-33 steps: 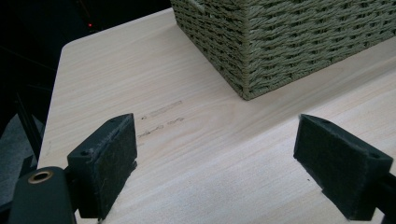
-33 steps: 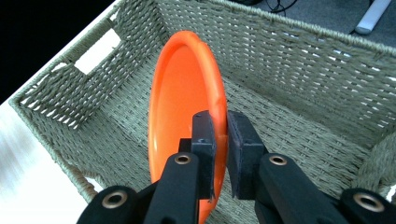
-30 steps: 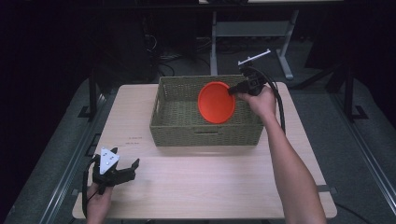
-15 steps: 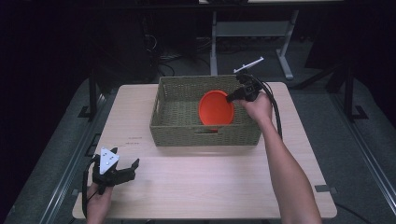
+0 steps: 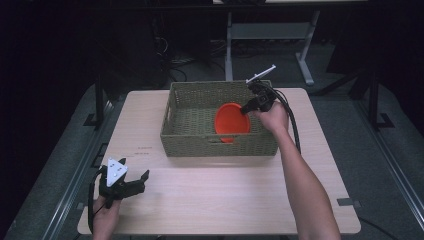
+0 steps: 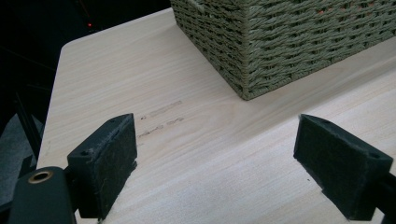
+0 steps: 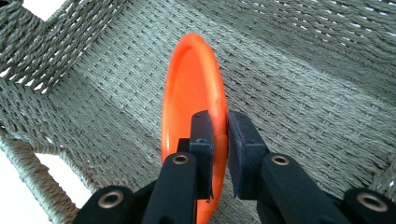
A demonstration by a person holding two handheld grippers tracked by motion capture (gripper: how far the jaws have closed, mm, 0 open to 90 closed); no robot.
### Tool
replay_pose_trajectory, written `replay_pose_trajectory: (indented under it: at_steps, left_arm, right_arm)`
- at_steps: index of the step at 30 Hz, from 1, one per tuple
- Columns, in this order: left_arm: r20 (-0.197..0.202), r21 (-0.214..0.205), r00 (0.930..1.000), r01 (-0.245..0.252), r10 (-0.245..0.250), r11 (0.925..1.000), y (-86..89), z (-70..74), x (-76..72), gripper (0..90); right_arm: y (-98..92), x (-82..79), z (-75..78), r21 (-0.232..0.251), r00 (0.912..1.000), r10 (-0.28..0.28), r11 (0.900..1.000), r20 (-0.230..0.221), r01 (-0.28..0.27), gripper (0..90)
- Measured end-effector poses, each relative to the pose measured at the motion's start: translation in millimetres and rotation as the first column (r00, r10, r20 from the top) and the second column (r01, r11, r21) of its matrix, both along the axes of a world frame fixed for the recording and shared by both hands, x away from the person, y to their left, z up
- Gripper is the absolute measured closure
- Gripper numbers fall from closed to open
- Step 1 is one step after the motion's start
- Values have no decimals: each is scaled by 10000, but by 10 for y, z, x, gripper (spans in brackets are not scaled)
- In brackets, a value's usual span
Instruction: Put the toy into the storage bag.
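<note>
Right claw (image 7: 218, 140) is clamped on the rim of the orange plate (image 7: 191, 107), holding it on edge inside the woven basket (image 5: 220, 145), directly ahead of the jaws. Judged well advanced: the plate is within the walls but not yet released. Left claw (image 6: 219, 163) stands wide open and empty, over bare worktop (image 6: 187, 154), well apart from the basket.

Orange plate (image 5: 232, 122) lower, seemingly inside basket (image 5: 190, 140)
</note>
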State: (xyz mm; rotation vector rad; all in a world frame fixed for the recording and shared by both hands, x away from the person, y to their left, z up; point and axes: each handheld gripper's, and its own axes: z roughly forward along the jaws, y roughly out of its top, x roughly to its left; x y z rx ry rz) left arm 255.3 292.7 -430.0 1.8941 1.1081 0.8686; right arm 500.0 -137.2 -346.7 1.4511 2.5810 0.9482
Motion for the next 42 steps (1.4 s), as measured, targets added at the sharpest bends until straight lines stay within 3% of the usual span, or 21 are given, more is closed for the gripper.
replay_pose_trajectory:
  at_steps: [22,29,42]
  left_arm:
    - [-40,48,10000,-31,31,10000,1,4,4,128]
    - [-40,87,10000,2,-2,10000,0,0,-7,129]
    - [-32,157,10000,-39,40,9999,14,7,-29,128]
  right_arm:
    - [-112,26,-60,43,9989,-12,10000,-479,14,659]
    - [-125,22,-75,-165,9984,-19,9999,-569,9,620]
    - [-188,-14,-89,131,9980,-49,9999,-622,57,571]
